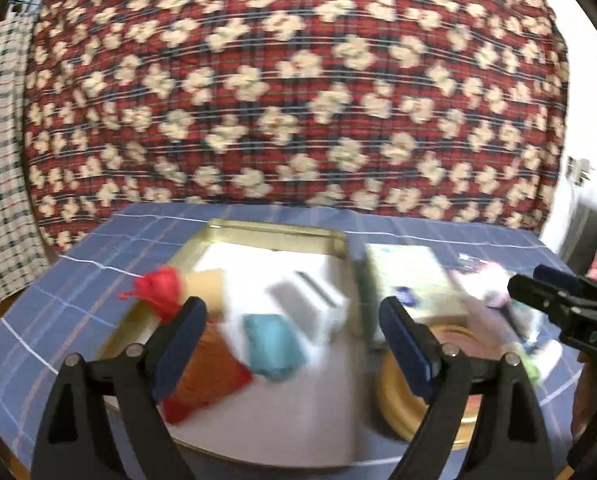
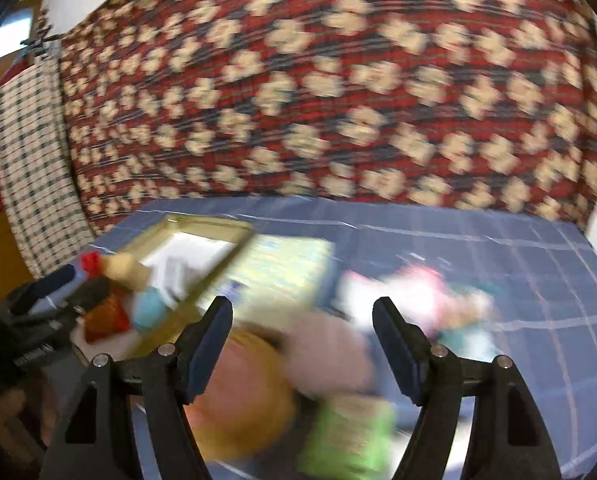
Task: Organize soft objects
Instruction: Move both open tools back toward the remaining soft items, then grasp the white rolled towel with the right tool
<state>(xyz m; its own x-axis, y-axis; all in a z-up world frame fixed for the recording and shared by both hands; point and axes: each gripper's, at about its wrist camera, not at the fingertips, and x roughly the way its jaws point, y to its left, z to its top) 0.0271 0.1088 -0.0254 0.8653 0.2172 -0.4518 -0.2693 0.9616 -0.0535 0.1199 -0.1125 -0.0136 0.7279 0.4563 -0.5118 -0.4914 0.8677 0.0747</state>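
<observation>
We find the soft things in two groups. In the gold-rimmed rectangular tin (image 1: 274, 227), on its white lining, lie a teal soft piece (image 1: 272, 346), an orange-red cloth piece (image 1: 210, 376) and a small doll-like toy with a red tuft (image 1: 160, 288) at the tin's left edge. To the right of the tin, on the blue checked tablecloth (image 1: 78, 276), a blurred heap of pink and white soft items (image 2: 414, 292) waits unsorted, with a mauve piece (image 2: 326, 352) and a bright green one (image 2: 346, 436) nearer to us, beside a round gold tin (image 1: 402, 408). A pale printed lid or box (image 2: 282, 268) lies between the rectangular tin and the heap.

Our left gripper (image 1: 292, 346) stands wide apart over the tin with nothing pressed between its pads; the teal piece shows in the gap but we cannot say it is touched. Our right gripper (image 2: 302, 344) is likewise spread, holding nothing, hovering above the mauve piece and the round tin.

Both views are smeared, so the risks we judge are of aim. A closing pinch on the loose heap could snag two items at once, or catch the tablecloth and drag it, shifting the tins. A soft piece gripped by a corner could droop and catch on the tin's rim when carried over. The two grippers also sit near each other and could collide over the tin.

Behind everything hangs a red floral quilt (image 1: 298, 80).
</observation>
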